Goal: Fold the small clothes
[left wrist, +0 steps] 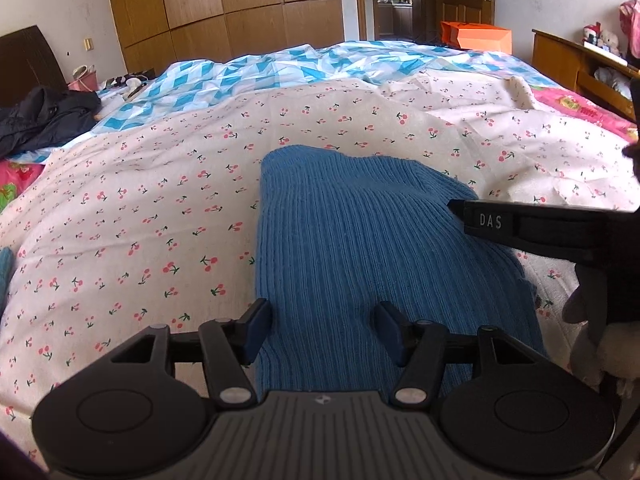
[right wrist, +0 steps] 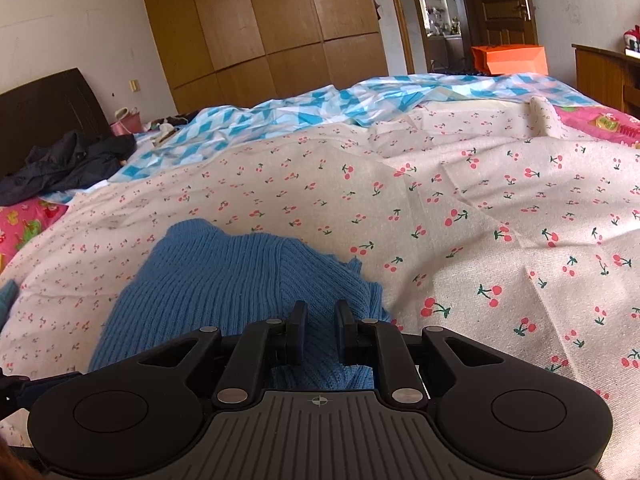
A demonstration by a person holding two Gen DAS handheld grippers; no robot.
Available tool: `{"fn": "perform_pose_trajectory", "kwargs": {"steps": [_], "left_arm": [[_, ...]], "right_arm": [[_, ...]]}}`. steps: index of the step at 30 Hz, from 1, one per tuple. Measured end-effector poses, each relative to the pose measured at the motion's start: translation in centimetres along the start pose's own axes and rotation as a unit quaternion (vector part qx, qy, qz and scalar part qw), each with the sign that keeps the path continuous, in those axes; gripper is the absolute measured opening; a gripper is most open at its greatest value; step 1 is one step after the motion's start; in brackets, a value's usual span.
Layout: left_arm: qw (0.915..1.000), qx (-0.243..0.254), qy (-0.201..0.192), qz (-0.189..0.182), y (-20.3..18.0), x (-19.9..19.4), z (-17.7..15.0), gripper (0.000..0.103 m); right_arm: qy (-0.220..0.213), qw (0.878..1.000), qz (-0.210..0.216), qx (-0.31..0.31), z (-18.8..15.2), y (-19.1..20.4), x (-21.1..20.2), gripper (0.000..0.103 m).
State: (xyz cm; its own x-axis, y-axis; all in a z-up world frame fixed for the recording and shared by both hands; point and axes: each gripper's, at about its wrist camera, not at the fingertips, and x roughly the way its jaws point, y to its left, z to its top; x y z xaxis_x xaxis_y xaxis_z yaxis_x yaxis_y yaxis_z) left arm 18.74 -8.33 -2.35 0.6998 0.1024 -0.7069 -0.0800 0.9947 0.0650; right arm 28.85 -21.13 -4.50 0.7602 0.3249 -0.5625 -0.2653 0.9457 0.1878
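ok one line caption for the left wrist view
Left tool open over blue knit garment on cherry-print sheet.

Bed under a cherry-print sheet, blue knit spread flat on it.
Blue checked cover bunched behind; dark jacket heaped by the headboard.
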Motion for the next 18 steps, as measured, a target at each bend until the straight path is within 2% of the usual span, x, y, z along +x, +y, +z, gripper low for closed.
{"fn": "perform_pose_trajectory", "kwargs": {"steps": [3,6,11,18], "left_arm": [[0.9997,-0.02,-0.009,-0.014,0.6,-0.9,0.1,0.062],[0.9997,-0.013,-0.014,-0.018,0.7,-1.4,-0.1,0.062],[0.9998,-0.008,0.013,-0.014,1.1,-0.6,-1.6,0.062],[0.9992,-0.02,0.016,-0.031,1.8,-1.5,-2.1,0.062]], "right_arm": [[-0.004,1.0,-0.003,0.005,0.0,0.0,-0.4,0.016],[-0.007,1.0,-0.007,0.006,0.0,0.2,-1.0,0.016],[-0.01,1.0,-0.023,-0.011,-0.3,1.2,-1.8,0.017],[-0.012,0.999,-0.032,-0.016,-0.6,1.7,-2.9,0.017]]}}
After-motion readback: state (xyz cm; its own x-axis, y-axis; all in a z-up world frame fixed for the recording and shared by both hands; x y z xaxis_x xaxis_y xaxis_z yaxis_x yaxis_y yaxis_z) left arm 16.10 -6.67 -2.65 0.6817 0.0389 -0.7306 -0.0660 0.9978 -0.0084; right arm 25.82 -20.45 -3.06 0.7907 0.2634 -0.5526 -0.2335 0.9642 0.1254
